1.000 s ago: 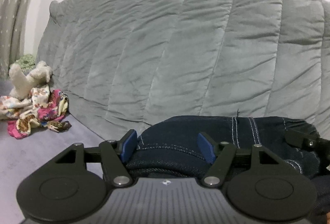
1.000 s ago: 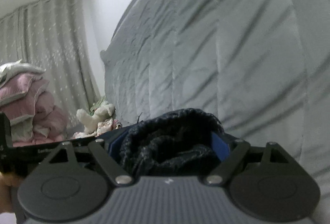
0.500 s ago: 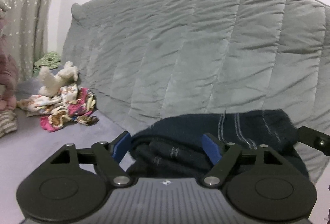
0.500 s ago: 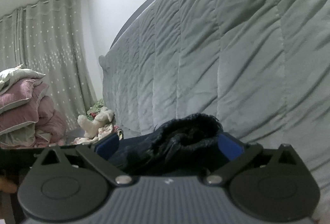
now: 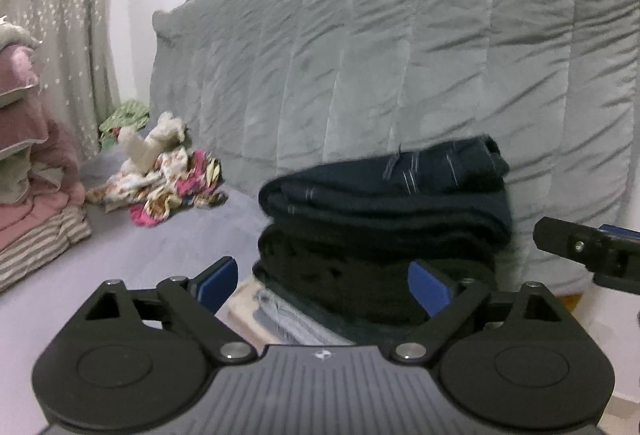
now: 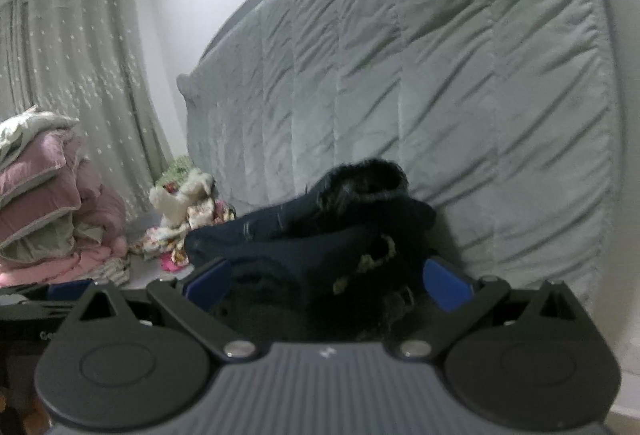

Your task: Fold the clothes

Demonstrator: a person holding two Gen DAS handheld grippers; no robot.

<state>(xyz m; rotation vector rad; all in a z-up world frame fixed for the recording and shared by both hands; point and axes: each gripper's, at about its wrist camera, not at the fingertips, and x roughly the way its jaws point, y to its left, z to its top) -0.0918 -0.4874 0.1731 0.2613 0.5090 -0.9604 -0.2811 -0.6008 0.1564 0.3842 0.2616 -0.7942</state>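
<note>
While both grippers sit low and near the camera, a pile of folded clothes stands just past them. The left gripper [image 5: 322, 285] has its two blue fingers [image 5: 218, 281] spread wide apart, and nothing is between them. The right gripper [image 6: 328, 285] is spread wide too, and its blue fingers [image 6: 446, 285] do not pinch anything.

The dark blue folded jeans [image 5: 384, 191] lie on top of the pile. Under them is a black folded garment [image 5: 372, 267], and below that a grey striped piece [image 5: 288, 315] peeks out at the near side. The pile rests against the big grey quilted cushion [image 5: 400, 55] at the far side. From the right wrist view, the jeans [image 6: 304, 235] look bunched, with a rolled edge sticking up at the top.

Far to the left, a heap of flowery clothes [image 5: 164, 187] lies on the purple bed sheet [image 5: 120, 255], with a white soft toy [image 5: 150, 143] on it. A stack of pink bedding [image 5: 28, 155] stands at the left edge, before a pale curtain [image 5: 60, 15]. The tip of the right gripper [image 5: 588, 247] shows at the right side of the left wrist view.
</note>
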